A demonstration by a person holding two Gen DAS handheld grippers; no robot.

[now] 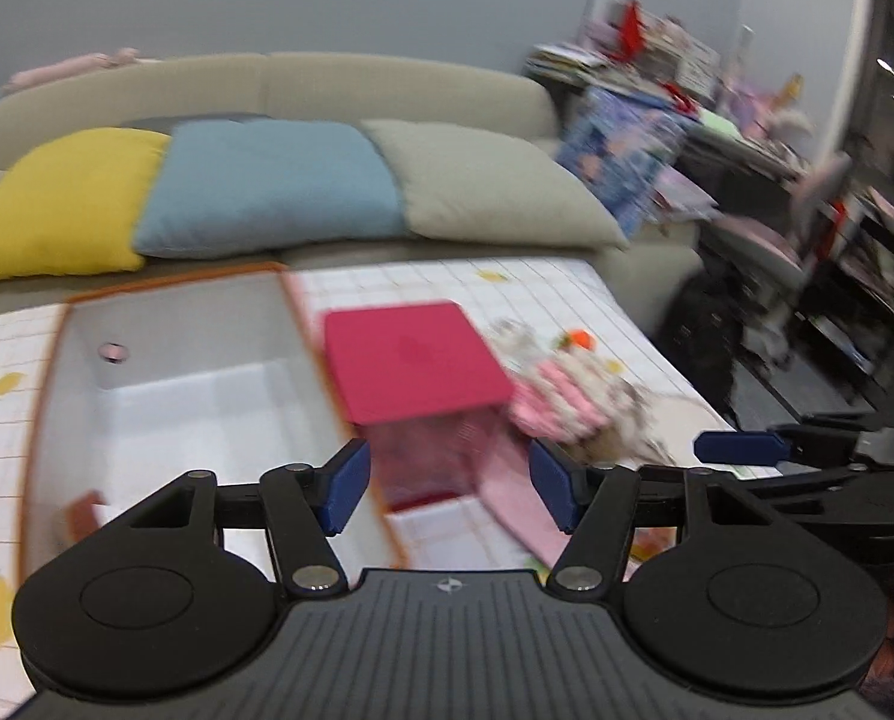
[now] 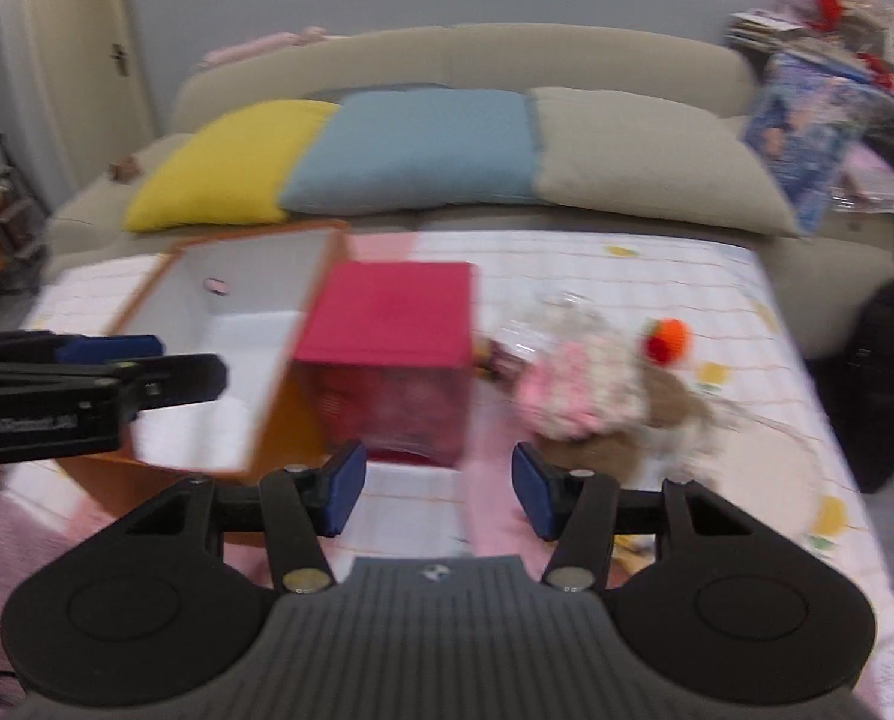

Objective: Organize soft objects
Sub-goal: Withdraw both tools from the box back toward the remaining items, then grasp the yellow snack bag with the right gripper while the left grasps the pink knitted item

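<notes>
**Soft pile lies ahead and right of both pairs of fingers**

Both grippers hang above the near edge of the worktop, fingers apart and holding nothing. Between the left gripper fingers shows only a pink cloth lying flat on the checked cover. The right gripper likewise has bare cover and pink cloth behind its gap.

What the task wants is the soft pile: a blurred heap of pink and cream plush with a brown piece under it and an orange ball at its far right. It sits right of the red box, close beside it. From the right gripper it lies ahead and slightly right, nothing between. From the left gripper it lies further right, so the right hand looks nearer. Blur hides any long axis; the heap seems roughly round.

An open white bin with an orange rim stands left of the red box, apparently the destination. Carrying from pile to bin would mean crossing the red box, the main obstacle. Sofa cushions lie well beyond.
</notes>
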